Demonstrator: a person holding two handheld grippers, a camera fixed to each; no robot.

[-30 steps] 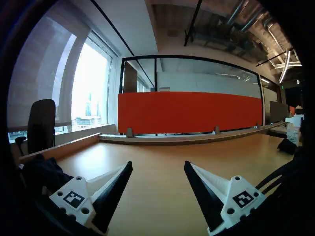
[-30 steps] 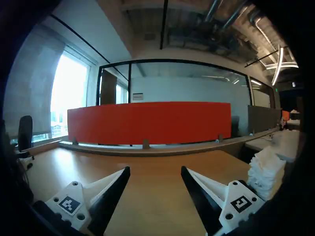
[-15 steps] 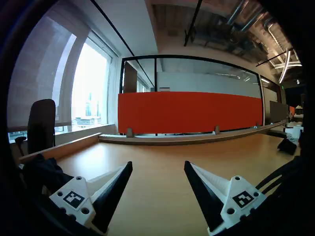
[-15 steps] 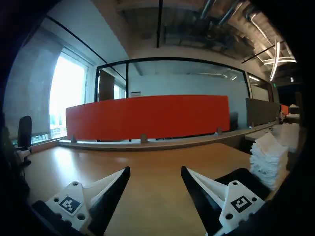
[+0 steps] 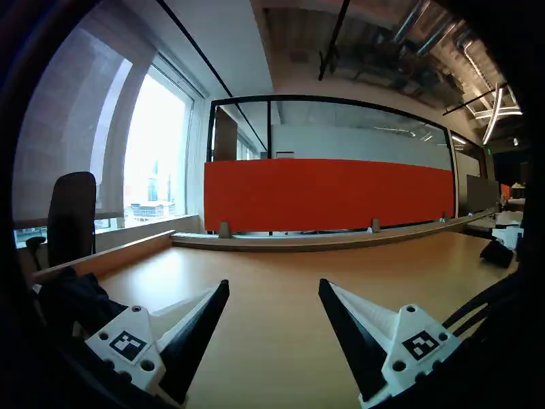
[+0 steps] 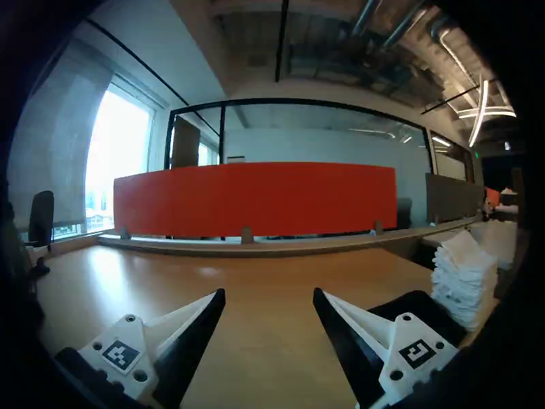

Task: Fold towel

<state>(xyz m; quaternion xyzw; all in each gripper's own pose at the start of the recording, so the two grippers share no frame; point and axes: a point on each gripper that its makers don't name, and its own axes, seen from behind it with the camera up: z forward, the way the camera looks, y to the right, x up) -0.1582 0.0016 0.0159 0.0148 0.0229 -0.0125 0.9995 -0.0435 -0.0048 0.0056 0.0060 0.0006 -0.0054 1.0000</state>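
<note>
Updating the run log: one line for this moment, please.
left tool open, empty | right tool open, empty | white towel stack ahead-right of right tool | nothing grasped

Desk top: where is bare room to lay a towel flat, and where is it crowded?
The desk lies bare from the right gripper to the orange divider. Crowded at its right edge: the white towel stack.

Fingers [image 6: 344, 347] matt black + white plastic. Btwn them, smooth wood desk [image 6: 266, 341], soft sheen. Right of right finger — white cloth towels [image 6: 466, 286], nubbly. Beyond tips — matt orange panel [image 6: 255, 198], clear glass [image 6: 327, 136] above.
</note>
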